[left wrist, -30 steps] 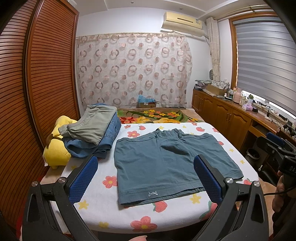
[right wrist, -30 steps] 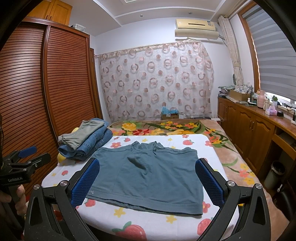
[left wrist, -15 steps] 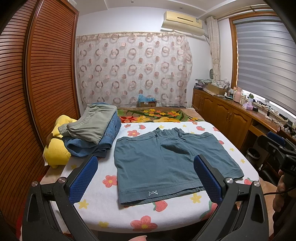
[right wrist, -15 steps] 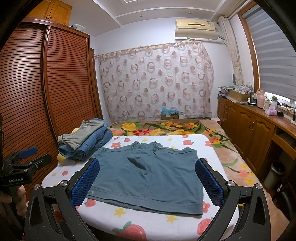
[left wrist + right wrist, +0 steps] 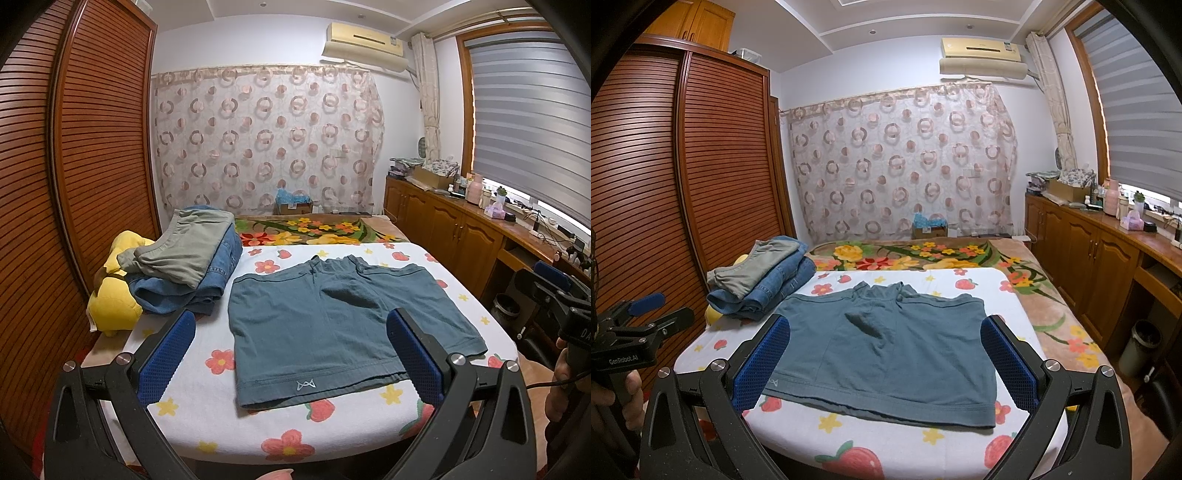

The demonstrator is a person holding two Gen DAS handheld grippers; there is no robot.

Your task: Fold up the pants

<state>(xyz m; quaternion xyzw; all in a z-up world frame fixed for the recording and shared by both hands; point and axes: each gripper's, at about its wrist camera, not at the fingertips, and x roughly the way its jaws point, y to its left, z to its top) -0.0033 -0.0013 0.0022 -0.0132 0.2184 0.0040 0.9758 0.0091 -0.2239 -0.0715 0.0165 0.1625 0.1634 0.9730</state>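
A pair of teal-blue shorts (image 5: 332,325) (image 5: 886,350) lies flat on the flowered white sheet (image 5: 207,373) (image 5: 1012,310), waistband away from me and hems toward the near edge. My left gripper (image 5: 291,354) hovers open before the near hem, its blue pads wide apart with nothing between them. My right gripper (image 5: 886,360) is likewise open and empty, held back from the hem. Each gripper shows at the edge of the other's view: the right one (image 5: 554,291) far right, the left one (image 5: 646,317) far left, a hand under each.
A stack of folded jeans (image 5: 207,280) (image 5: 768,288) topped by olive trousers (image 5: 184,243) sits at the sheet's left, with a yellow soft toy (image 5: 114,306) beside it. A slatted wardrobe (image 5: 74,184) runs along the left, wooden cabinets (image 5: 461,236) and a bin (image 5: 1137,347) along the right.
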